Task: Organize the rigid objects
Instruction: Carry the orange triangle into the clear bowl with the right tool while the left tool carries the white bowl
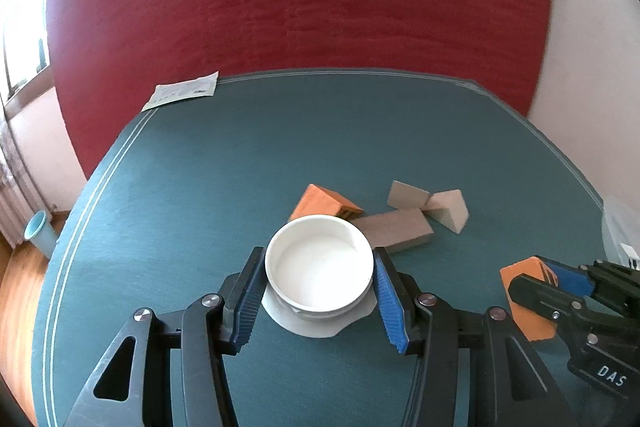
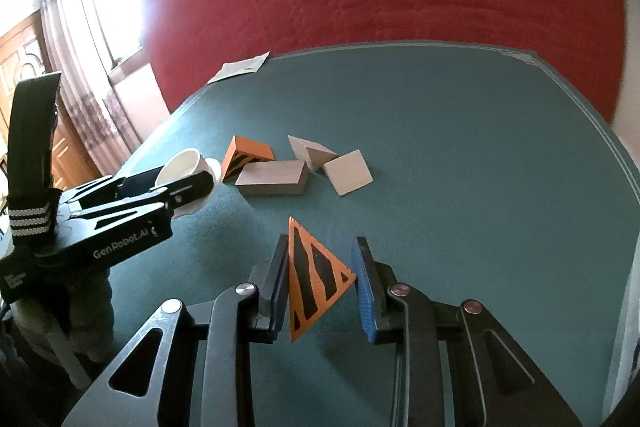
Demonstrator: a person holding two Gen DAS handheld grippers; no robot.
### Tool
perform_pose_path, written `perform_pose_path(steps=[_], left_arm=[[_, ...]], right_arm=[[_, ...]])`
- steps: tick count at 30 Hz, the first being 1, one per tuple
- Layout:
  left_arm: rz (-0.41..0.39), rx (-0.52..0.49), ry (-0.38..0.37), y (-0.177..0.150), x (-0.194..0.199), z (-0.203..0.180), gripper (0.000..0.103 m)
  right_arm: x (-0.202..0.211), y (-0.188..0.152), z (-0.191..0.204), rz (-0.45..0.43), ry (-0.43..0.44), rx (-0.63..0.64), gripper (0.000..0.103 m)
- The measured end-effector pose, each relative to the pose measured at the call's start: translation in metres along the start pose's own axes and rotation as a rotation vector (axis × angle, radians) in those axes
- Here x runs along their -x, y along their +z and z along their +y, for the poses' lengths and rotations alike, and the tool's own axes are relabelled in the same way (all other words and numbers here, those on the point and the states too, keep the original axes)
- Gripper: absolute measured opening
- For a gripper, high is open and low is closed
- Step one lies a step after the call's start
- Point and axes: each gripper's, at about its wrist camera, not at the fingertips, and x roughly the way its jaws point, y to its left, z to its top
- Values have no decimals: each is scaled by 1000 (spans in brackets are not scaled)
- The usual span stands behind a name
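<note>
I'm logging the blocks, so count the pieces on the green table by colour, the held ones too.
Orange blocks: 2, the held wedge and the far wedge
Grey blocks: 3
White bowl: 1
Total: 6

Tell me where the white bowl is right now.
The white bowl sits between the left gripper fingers, low centre in the left wrist view, just in front of an orange wedge and grey block.

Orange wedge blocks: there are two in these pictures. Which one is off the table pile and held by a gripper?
The striped orange wedge clamped in the right gripper. The other orange wedge lies on the table beside the grey blocks.
</note>
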Motion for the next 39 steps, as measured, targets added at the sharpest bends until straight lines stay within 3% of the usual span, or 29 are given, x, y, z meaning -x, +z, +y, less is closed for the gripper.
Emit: perform_pose_path(steps=[7, 21, 33, 39], left_arm=[[-10, -16, -14, -1, 4, -4, 54], [-23, -49, -77, -6, 22, -30, 54], [-67, -116, -152, -6, 50, -82, 54], [-95, -165, -200, -3, 67, -119, 54]], right_arm=[[15, 0, -10, -28, -18, -27, 30], [70, -14, -53, -89, -141, -88, 30], [127, -34, -104, -139, -268, -145, 30], [159, -50, -148, -165, -354, -217, 30]])
